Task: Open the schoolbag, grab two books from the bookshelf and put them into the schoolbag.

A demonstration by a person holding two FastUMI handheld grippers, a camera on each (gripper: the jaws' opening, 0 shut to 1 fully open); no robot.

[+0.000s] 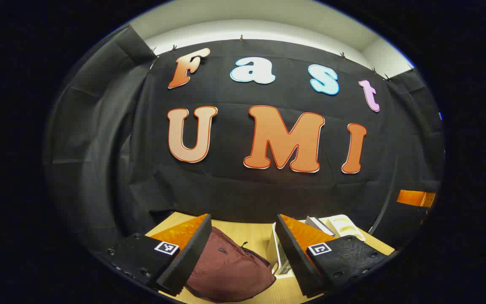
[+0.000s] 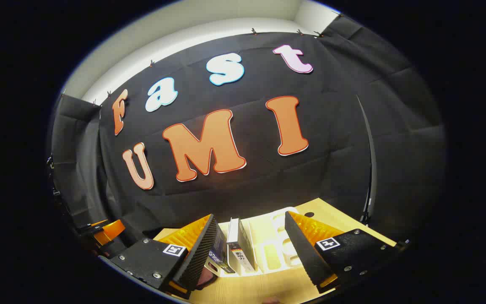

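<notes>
Lying slumped on the table (image 1: 243,232), the bag (image 1: 230,270) looks soft, floppy; grip its zip pull; books (image 2: 241,245) look stiff; both grippers (image 1: 238,257) (image 2: 253,253) gape, holding nothing.

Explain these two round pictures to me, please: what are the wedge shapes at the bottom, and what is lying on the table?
No robot arm is here: a person holds a two-finger gripper in each hand, and a wide-angle camera rides on each. The wedges are each gripper's own fingers. In the left gripper view, the left gripper is open and holds nothing; past it a dark red schoolbag lies on the wooden table, apparently still closed. In the right gripper view, the right gripper is also open and holds nothing, and it faces a white bookshelf on the table with books standing upright in it.
</notes>
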